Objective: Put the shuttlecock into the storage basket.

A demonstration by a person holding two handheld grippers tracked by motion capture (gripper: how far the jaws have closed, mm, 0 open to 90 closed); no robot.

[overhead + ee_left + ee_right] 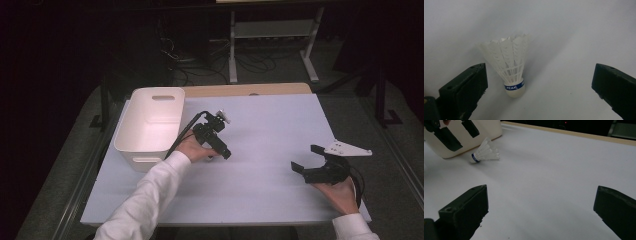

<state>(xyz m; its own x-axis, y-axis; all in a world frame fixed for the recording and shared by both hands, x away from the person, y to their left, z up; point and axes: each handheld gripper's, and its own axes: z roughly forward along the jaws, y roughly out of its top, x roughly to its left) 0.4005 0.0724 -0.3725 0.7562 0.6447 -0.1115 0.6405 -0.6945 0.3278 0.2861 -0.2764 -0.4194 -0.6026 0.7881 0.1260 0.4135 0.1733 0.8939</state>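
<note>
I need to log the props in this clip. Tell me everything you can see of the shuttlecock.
The shuttlecock is white, with a skirt that looks like plastic, moulded as feathers above open ribs. Its rounded pale cap carries a blue band printed PEAK. It lies on its side on the white table cover, near the white bin. The left gripper hovers over it, jaws open wide on either side, not touching. Nothing but the cover touches it.
</note>
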